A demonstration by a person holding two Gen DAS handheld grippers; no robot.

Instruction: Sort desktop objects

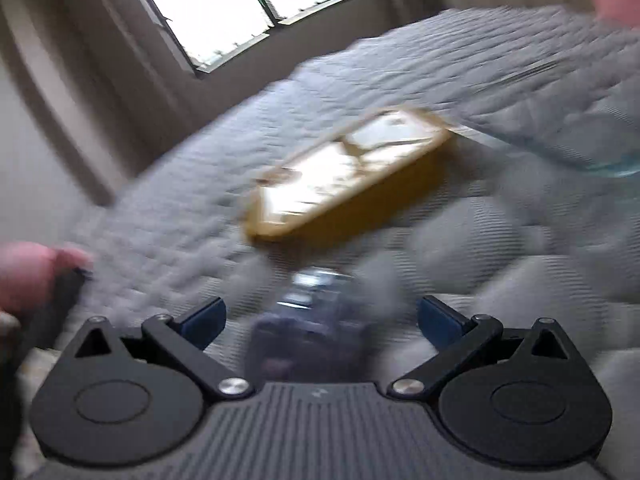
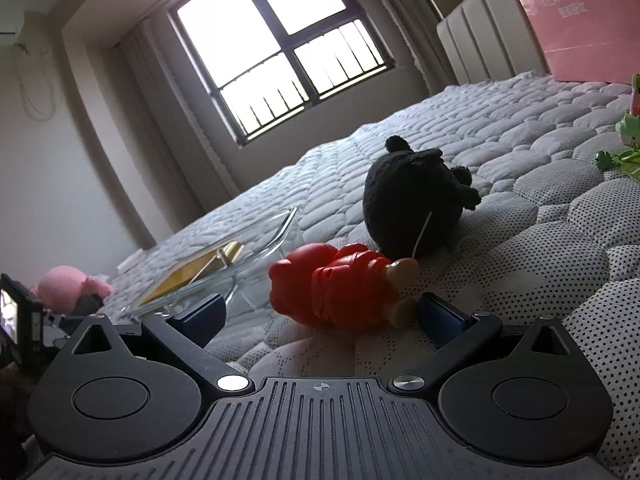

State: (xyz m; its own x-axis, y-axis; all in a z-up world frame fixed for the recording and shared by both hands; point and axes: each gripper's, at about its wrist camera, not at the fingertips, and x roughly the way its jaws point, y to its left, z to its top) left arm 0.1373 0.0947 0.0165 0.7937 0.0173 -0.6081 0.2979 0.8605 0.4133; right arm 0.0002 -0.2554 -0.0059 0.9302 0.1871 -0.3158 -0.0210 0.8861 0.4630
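OK, both tongs spread wide, nothing held. Left tongs [image 1: 320, 316] hover low over the mattress [image 1: 168, 216]; the left view is heavily motion-blurred. A dark purple-blue object [image 1: 308, 328] lies on the bed between the left fingers, too smeared to identify, contact unclear. Beyond it, a yellow tray [image 1: 352, 184] with inner dividers sits flat on the quilting. Clear glass edge [image 1: 612, 164] at far right of that view.

Right tongs [image 2: 320, 316] also low over the bed. Red toy figure [image 2: 340, 288] lies on its side just ahead, tan feet just beside the right blue finger [image 2: 440, 316]; can't tell if touching. Black plush [image 2: 412, 204] right behind it, against the figure. Left of the figure: glass bowl [image 2: 256, 252] on the bed, with the yellow tray visible through it. Pink plush [image 2: 72, 284] far left. Green toys [image 2: 624, 148] far right. Pink bag [image 2: 580, 20] at the headboard [image 2: 476, 48], window [image 2: 280, 52] behind.
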